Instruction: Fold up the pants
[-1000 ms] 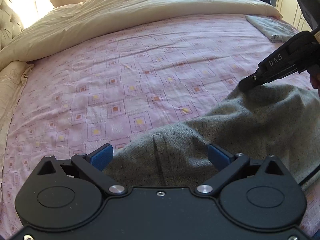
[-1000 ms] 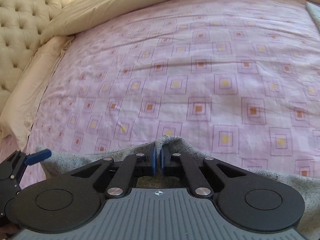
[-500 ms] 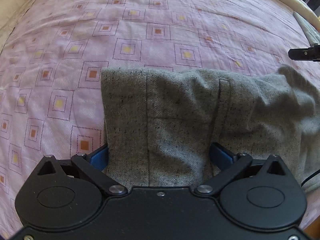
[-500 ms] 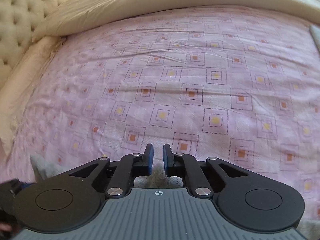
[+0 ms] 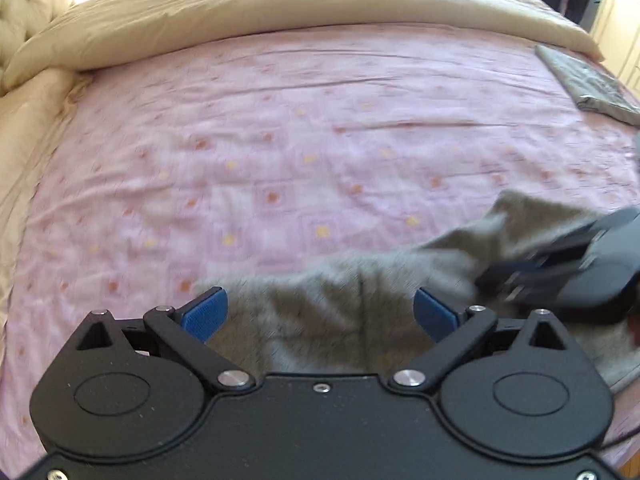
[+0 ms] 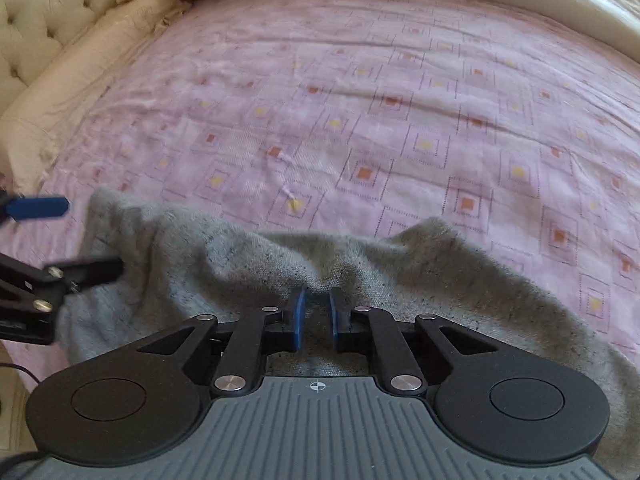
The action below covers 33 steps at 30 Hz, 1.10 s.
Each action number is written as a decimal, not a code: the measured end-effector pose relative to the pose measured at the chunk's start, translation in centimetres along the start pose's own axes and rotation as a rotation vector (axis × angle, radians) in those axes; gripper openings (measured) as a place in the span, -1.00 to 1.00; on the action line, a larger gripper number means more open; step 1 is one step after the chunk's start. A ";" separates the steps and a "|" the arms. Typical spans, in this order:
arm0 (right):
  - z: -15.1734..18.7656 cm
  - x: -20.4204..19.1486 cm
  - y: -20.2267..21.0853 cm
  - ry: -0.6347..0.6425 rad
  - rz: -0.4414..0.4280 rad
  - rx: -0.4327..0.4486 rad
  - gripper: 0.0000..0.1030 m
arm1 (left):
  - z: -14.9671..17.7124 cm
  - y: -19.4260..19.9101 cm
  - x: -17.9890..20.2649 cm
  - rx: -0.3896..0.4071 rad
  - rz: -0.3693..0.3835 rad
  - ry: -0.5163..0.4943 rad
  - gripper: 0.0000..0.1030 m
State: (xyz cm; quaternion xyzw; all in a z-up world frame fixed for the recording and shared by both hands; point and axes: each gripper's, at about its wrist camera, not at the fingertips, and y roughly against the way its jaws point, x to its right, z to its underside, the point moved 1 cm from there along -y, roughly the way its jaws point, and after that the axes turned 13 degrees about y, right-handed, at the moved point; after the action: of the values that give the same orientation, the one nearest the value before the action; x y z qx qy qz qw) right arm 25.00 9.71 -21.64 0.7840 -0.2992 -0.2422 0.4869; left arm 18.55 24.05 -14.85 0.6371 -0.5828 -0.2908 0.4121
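Right wrist view: narrowly parted right tool (image 6: 317, 320) over speckled grey woven pants (image 6: 440, 272); left tool (image 5: 320, 312) spread.

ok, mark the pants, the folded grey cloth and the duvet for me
pants (image 6: 460, 276), right wrist view, on the raised fold at right.
folded grey cloth (image 5: 588, 84), left wrist view, on its top face.
duvet (image 5: 320, 0), left wrist view, on its middle.
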 end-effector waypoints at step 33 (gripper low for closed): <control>-2.0 6.7 1.2 0.364 -0.120 -0.039 -0.96 | 2.3 -5.3 1.2 -0.143 -0.031 -0.138 0.98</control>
State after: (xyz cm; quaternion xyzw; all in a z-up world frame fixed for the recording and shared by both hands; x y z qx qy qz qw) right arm 30.73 5.82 -20.35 0.8217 -0.1538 -0.1308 0.5329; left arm 19.44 22.39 -20.40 0.5934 -0.5776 -0.3813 0.4109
